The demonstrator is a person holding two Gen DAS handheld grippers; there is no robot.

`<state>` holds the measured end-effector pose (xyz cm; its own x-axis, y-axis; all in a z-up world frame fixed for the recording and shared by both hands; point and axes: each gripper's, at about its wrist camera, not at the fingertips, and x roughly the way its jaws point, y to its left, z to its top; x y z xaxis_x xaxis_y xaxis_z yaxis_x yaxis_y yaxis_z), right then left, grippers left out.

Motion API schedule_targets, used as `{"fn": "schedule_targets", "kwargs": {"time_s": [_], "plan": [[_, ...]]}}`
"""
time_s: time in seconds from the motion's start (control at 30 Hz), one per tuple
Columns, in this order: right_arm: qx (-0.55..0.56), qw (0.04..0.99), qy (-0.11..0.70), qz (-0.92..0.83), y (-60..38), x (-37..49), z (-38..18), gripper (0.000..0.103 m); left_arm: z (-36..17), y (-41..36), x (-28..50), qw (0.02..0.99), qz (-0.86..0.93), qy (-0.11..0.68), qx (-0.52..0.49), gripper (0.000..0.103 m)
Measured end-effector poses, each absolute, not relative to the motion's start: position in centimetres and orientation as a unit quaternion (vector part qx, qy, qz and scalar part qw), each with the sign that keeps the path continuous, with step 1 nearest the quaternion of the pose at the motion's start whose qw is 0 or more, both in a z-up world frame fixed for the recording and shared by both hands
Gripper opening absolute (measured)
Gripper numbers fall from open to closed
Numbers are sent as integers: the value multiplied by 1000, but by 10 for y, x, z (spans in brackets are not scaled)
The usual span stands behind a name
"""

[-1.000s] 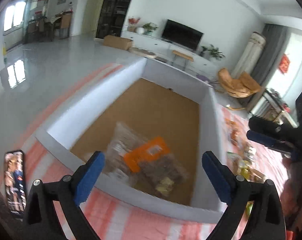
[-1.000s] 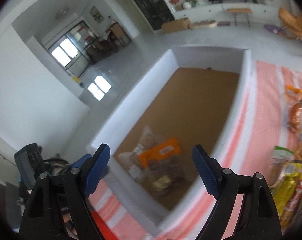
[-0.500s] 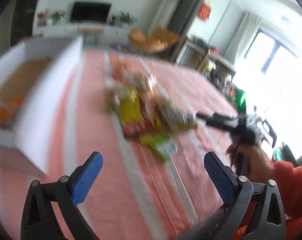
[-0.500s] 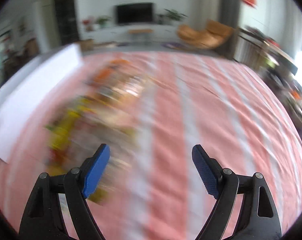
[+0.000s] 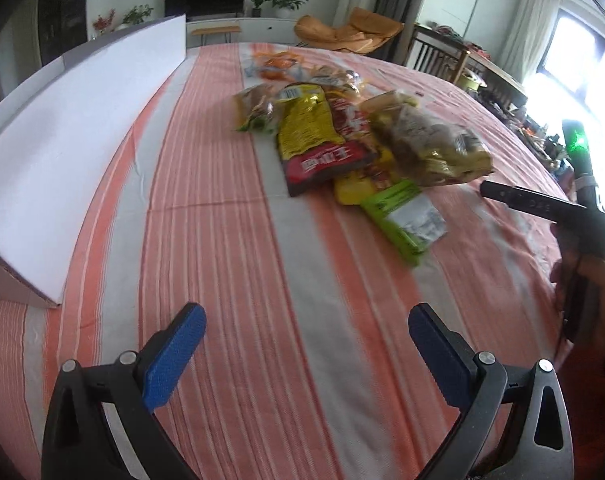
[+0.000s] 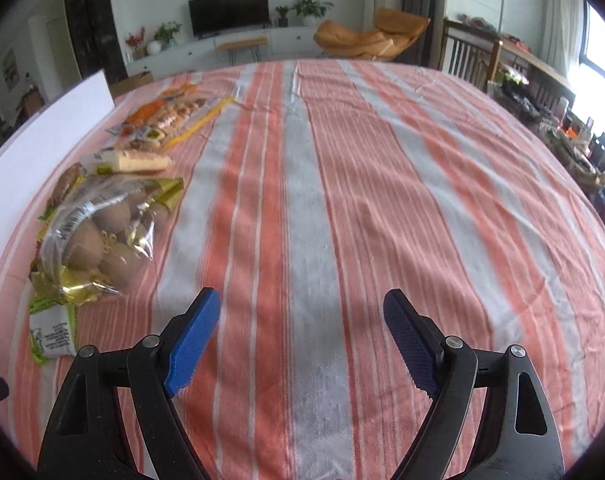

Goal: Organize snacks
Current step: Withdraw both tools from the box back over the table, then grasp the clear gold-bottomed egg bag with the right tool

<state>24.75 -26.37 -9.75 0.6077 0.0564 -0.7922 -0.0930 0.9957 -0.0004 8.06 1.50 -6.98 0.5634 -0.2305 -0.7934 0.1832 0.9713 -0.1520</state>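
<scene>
Daylit, fairly bright — light comes from the windows [image 5: 582, 64] at right, blown out to white in both views. Heavy fisheye bending and dark vignette at corners. Left-wrist view slightly motion-blurred; the green packet [image 5: 402, 216] and near tablecloth [image 5: 230, 280] are smeared. Right-wrist view sharper — soft shadows on the cloth ahead of the gripper, glare on the clear snack bag [image 6: 98, 236].

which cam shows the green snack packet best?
Left wrist: the green snack packet lies whole at the pile's near edge. Right wrist catches it only near the left edge, partly under the clear bag.
</scene>
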Motion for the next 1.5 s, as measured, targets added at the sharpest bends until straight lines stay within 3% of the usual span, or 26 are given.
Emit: {"fn": "schedule_targets", "kwargs": {"time_s": [1.5], "plan": [[-16, 889, 455, 48, -264, 246, -98, 90, -78, 16, 79, 891, -94, 443, 42, 103]]}}
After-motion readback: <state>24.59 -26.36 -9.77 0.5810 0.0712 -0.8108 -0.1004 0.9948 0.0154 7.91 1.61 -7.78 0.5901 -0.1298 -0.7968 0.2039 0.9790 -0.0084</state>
